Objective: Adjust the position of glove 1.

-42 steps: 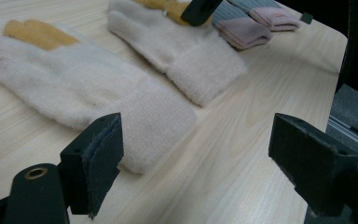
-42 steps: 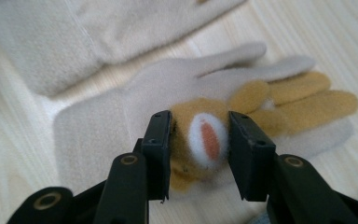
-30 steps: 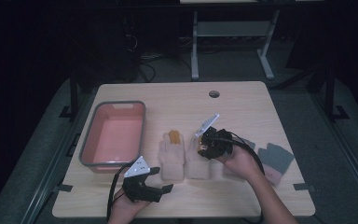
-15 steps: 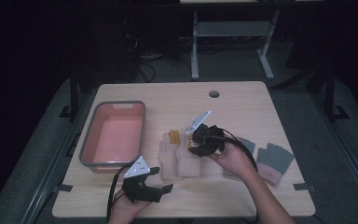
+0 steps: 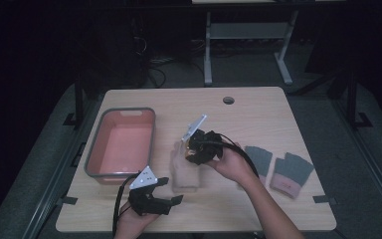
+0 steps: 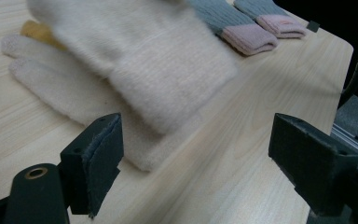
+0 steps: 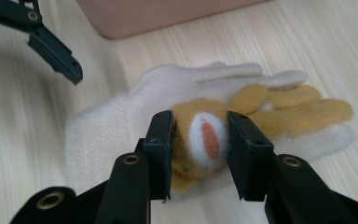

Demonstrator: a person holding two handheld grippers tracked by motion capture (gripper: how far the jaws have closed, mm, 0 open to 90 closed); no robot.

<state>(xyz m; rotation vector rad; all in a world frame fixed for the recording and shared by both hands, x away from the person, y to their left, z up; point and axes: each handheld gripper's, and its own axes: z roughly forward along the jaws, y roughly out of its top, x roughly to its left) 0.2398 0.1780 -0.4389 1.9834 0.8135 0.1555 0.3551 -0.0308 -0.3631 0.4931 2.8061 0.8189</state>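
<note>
Starting at the left, the pink tub (image 5: 121,144) stood near the table's (image 5: 258,107) left edge with nothing visible inside. Just below it the left gripper (image 5: 171,200) rested at the near edge, jaws wide apart and holding nothing, aimed at the cream glove (image 6: 135,70). At centre the right gripper (image 7: 199,140) had its jaws narrowed onto the cuff of the mustard glove (image 7: 279,109), which lay partly on the cream glove. Further right, a grey-and-pink glove pair (image 5: 278,172) lay flat. In my judgement, the lift should be straight and slow, so that only the mustard glove rises and the cream one stays put.
</note>
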